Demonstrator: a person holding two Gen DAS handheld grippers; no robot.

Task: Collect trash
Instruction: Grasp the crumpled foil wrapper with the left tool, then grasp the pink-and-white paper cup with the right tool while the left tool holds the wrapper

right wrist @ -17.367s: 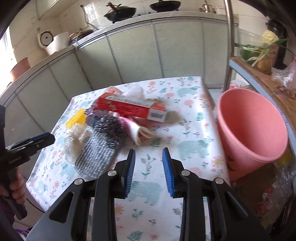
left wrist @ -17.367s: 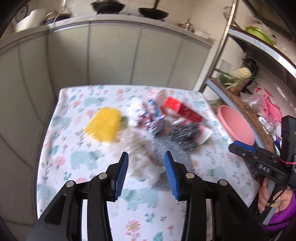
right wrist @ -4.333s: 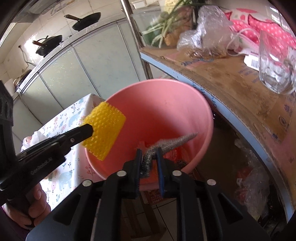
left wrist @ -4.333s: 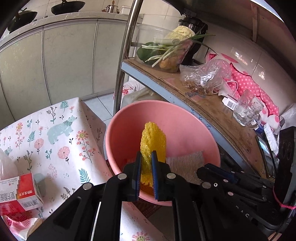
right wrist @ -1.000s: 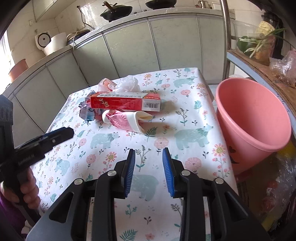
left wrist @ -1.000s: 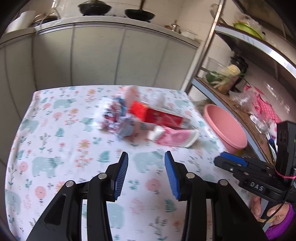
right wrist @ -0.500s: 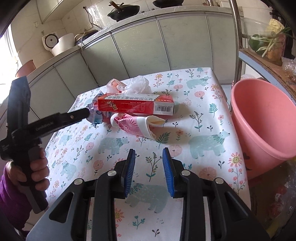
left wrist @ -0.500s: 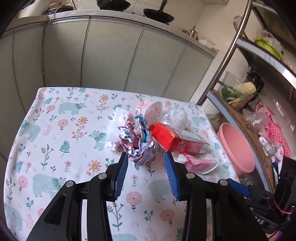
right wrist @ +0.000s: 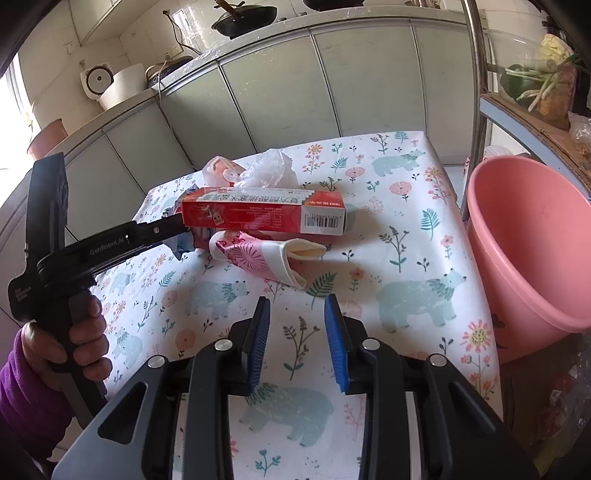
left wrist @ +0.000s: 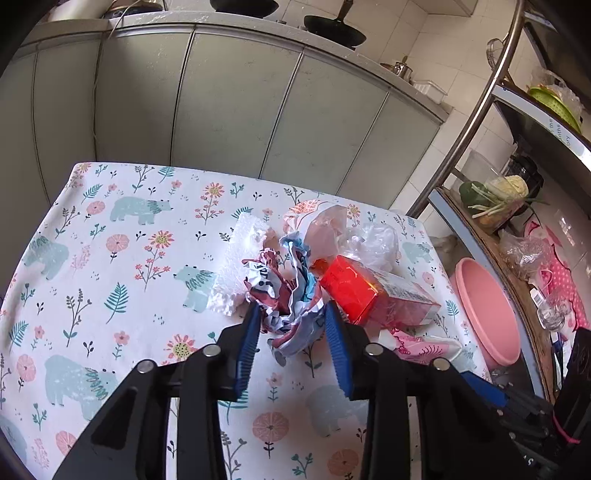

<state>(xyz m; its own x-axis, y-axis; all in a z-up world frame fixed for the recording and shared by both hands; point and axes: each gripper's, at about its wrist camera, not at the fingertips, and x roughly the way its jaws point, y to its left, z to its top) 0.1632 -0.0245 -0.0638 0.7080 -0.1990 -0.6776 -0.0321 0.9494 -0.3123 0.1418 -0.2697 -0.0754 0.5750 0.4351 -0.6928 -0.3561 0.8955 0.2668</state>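
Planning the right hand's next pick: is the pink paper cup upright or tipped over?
Tipped: the pink paper cup lies on its side, mouth squashed.

grey cabinets (left wrist: 229, 110), black wok (right wrist: 245, 20), shelved vegetables (right wrist: 539, 83)

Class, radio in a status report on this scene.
Left hand-held gripper closing around crumpled wrapper. Right open, empty. Red box touches wrapper.

A home kitchen: black woks (left wrist: 243, 3) sit on a counter above a run of pale cabinet doors (left wrist: 229, 99) at the far side, with a white rice cooker (right wrist: 110, 85) to the left. On the right a metal shelf rack (left wrist: 476, 114) holds a bowl of vegetables (left wrist: 495, 199) (greens and cabbage), and a table wears a floral bear-print cloth (left wrist: 122, 258).
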